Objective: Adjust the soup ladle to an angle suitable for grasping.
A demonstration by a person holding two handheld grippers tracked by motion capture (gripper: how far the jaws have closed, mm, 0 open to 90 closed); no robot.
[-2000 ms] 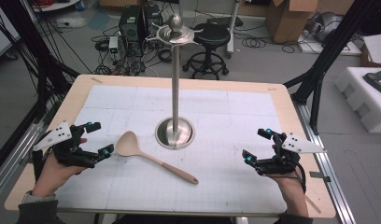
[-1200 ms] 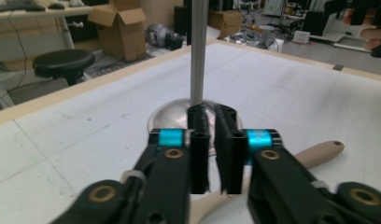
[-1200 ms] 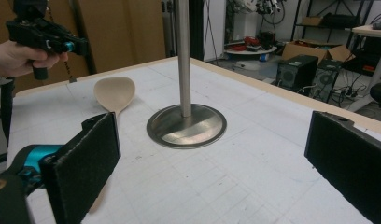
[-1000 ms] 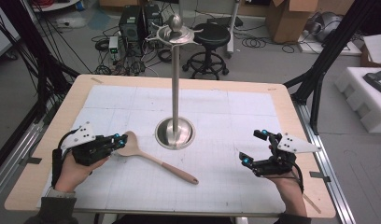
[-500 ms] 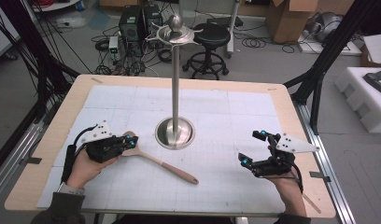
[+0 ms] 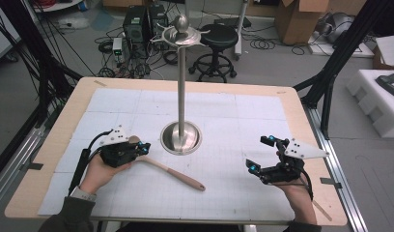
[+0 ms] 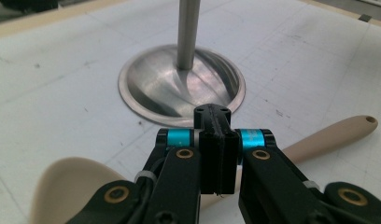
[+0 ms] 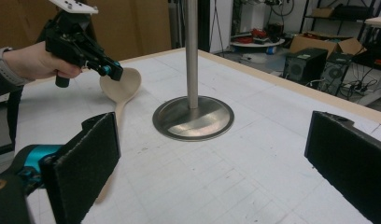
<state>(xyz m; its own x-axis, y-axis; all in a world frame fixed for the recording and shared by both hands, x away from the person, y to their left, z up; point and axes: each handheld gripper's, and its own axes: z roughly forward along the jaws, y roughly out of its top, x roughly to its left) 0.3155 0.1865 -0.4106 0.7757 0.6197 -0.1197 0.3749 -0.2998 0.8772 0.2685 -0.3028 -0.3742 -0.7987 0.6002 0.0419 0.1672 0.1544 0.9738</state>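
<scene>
Left gripper has its jaws pressed fully together with nothing between them; in the left gripper view the two black pads meet flat. It hovers low over the bowl end of the wooden spoon, tips just above the bowl; contact can't be told. In the left gripper view the spoon bowl sits below and to the left of the closed jaws, and the handle runs out behind them to the right, its end well off to the right. Straight ahead of the closed tips, near, stands the metal stand, round base flat on the surface with a tall pole rising from it.

Right gripper has its jaws spread wide and holds nothing; in the right gripper view the pads stand far apart at either side of the frame. It sits well apart from the spoon, whose handle end points toward it. From this gripper the stand base lies ahead between the jaws' line of sight, and the spoon lies ahead to the left, with the left gripper over its bowl.
</scene>
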